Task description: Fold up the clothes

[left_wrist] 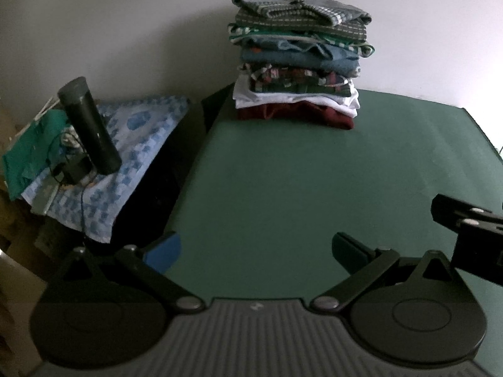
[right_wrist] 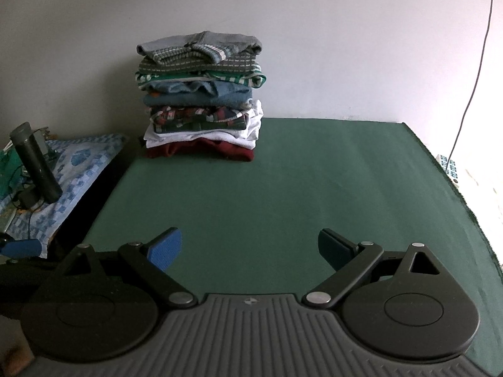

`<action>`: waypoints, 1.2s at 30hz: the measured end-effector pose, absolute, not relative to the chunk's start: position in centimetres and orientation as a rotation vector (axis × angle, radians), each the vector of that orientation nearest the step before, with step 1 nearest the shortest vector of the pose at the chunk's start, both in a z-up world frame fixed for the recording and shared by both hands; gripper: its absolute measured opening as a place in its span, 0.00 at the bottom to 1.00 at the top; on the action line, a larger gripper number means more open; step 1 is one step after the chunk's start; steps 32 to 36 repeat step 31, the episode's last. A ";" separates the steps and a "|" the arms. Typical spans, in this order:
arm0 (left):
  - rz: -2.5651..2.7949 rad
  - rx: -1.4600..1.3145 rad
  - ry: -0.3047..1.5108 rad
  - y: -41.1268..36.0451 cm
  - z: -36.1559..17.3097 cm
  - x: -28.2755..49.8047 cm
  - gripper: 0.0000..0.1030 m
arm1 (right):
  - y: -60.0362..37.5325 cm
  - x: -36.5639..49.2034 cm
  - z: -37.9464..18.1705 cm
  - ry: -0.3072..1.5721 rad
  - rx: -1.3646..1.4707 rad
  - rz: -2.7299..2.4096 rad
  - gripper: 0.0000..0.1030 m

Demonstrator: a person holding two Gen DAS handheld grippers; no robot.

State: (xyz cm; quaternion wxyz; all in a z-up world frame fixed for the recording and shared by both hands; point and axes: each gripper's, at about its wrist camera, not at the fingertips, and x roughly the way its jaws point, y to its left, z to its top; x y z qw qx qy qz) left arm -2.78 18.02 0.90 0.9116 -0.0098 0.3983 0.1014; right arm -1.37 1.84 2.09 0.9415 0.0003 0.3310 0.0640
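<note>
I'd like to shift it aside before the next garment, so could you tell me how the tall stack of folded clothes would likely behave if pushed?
The stack of folded clothes is tall on a narrow base, so a high push would probably topple it. Its layers overhang unevenly, so upper garments may slide off. Pushed low at the maroon garment, it might drag on the green table cover.

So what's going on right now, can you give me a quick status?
Left tool open, empty. Right tool open, empty. Folded clothes stack at table's far edge. Nothing in the way.
</note>
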 end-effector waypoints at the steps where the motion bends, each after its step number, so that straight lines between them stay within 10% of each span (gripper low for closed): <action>1: 0.209 -0.022 0.821 18.0 0.9 -2.8 0.99 | 1.8 -1.4 2.1 0.674 0.001 0.131 0.93; 36: 0.203 0.015 0.776 18.1 1.3 -2.1 0.99 | 1.9 -1.4 1.7 0.678 0.028 0.101 0.93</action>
